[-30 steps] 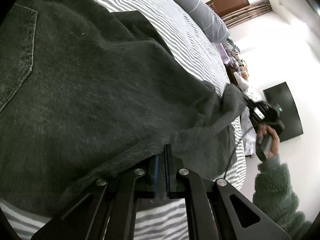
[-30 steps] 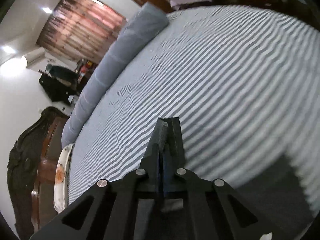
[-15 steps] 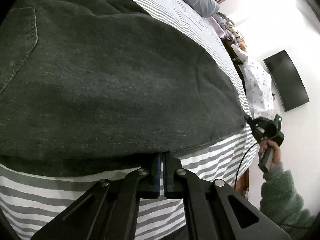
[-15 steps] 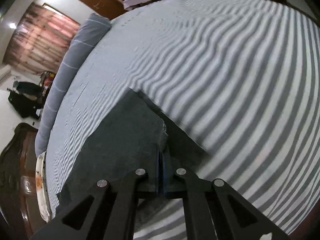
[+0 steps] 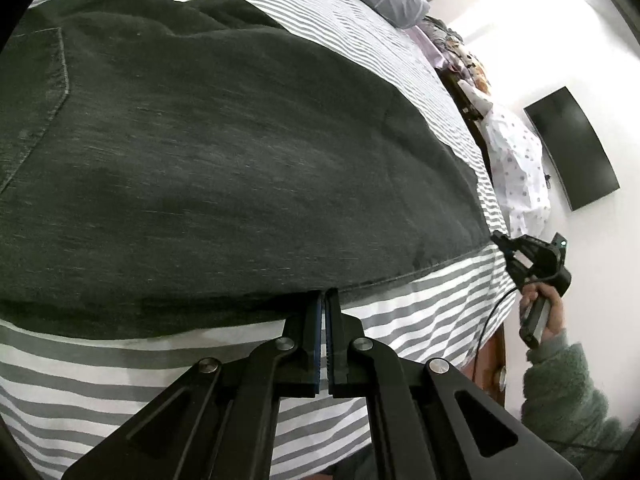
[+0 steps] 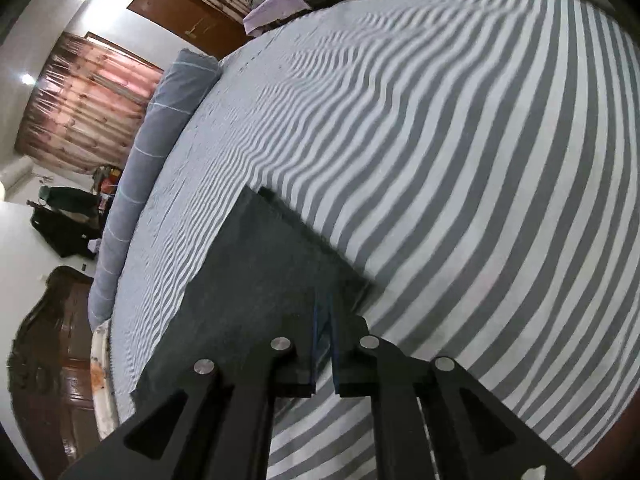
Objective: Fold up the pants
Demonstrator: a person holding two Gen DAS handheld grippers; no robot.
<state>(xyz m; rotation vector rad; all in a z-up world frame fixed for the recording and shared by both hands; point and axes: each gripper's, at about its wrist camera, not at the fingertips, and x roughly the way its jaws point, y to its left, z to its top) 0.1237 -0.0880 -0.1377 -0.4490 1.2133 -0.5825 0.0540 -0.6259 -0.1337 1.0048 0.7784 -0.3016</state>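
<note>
Fold laid flat on bed [image 5: 420, 312]: left gripper [image 5: 323, 300] clamps pants [image 5: 240, 160] hem, right gripper [image 6: 324, 312] slightly parted over it; next, release.

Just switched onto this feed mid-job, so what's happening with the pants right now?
A person is folding dark pants on a striped bed, one handheld claw per hand. The left claw is closed at the pants' near edge. The right claw, slightly parted and blurred, sits at the corner of the hem end; its grip is unclear. The pants lie spread flat, fold unfinished.
</note>
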